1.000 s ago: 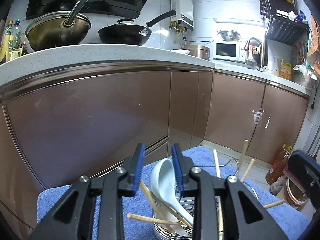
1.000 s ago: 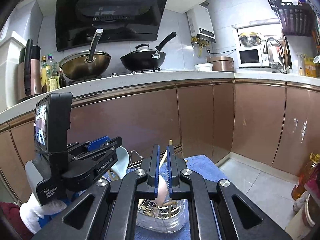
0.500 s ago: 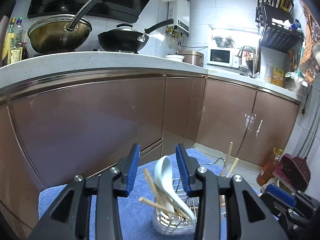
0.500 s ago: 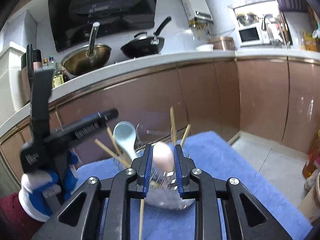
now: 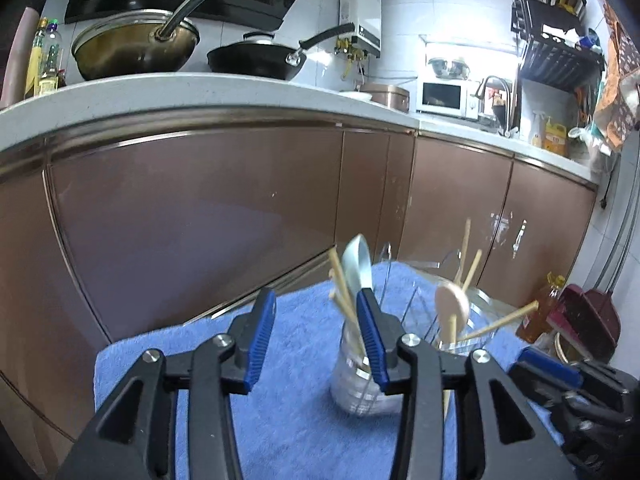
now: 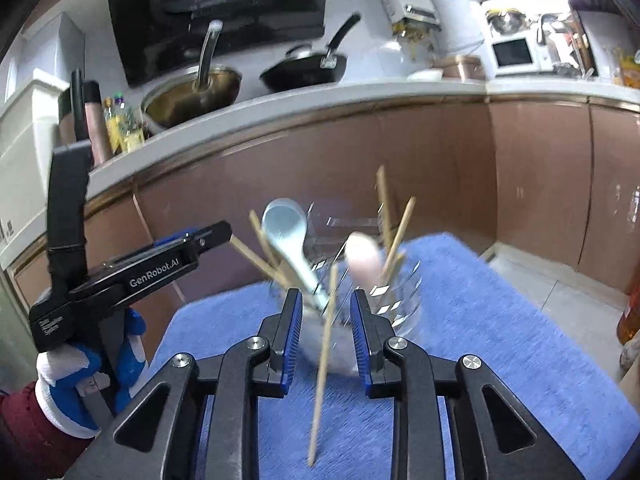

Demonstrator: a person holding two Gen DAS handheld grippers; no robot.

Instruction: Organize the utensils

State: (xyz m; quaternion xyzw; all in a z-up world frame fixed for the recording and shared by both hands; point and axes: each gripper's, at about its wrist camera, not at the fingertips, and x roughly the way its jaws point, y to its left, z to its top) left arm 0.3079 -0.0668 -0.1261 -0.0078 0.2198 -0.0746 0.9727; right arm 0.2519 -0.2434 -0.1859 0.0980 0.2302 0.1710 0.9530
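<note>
Right tool (image 6: 326, 334) has just spread its jaws and the wooden spoon (image 6: 362, 258) stands free between them, tipping into the holder (image 6: 400, 304) on the blue towel (image 6: 500, 320). Left tool (image 5: 316, 338) gapes empty. Next, I'd guess: back away cleanly.

"GenRobot.AI" stands in white along the black side of the left tool (image 6: 216, 236).
</note>
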